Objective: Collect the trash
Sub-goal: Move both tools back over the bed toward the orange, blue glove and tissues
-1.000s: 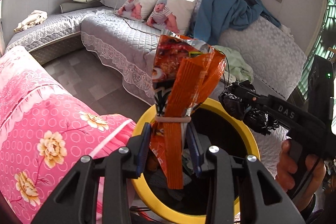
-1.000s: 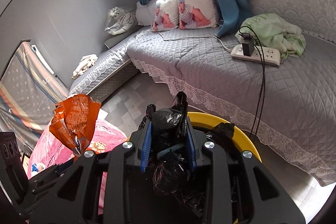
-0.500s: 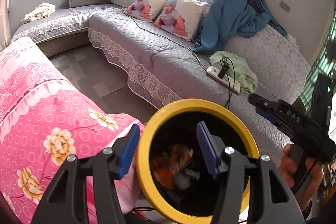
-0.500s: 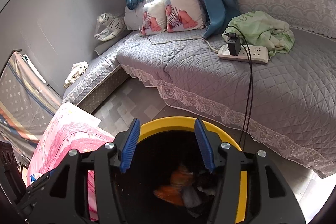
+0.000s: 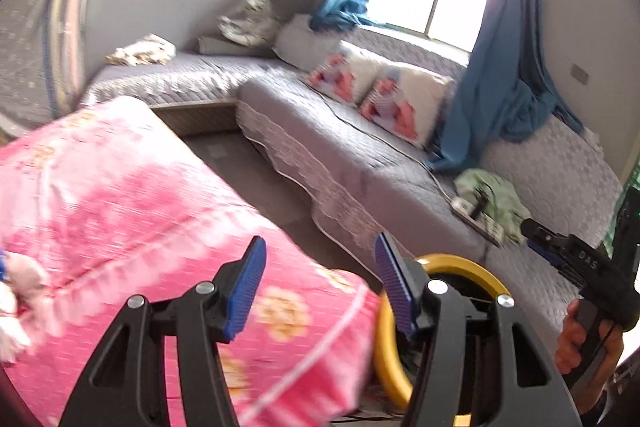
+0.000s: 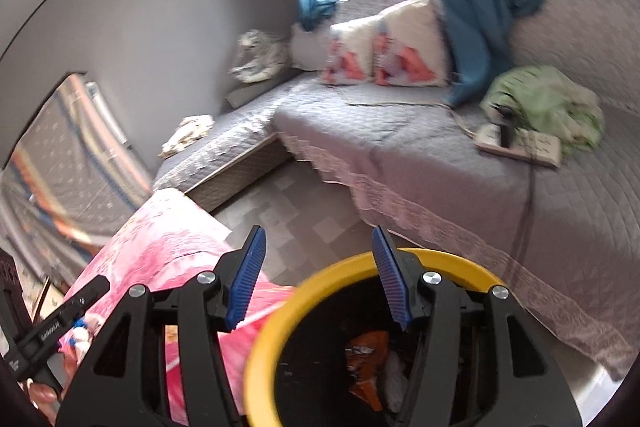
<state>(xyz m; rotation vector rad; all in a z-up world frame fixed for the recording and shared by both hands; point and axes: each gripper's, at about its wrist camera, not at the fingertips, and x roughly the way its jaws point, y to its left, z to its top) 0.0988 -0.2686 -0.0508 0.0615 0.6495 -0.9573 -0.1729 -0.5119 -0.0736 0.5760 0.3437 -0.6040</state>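
Lying crumpled low in the frame inside the yellow bin [image 6: 276, 311], the orange wrapper [image 6: 366, 359] is looking light, crinkly and slippery, best pinched at a fold, while the left gripper [image 5: 320, 287] and right gripper [image 6: 316, 275] are both gaping empty, jaws having just been opening.

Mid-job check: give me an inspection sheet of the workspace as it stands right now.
Surface: pink floral quilt; nothing seen on its visible part.
Job's things: orange snack wrapper lies inside the yellow-rimmed black bin.
Clutter: green cloth on the grey quilted sofa.
Grippers: left gripper and right gripper have just been opening; jaws apart, nothing between them.
Cables: white power strip, its dark cord hanging over the sofa edge.
Surroundings: blue curtains, two printed cushions.
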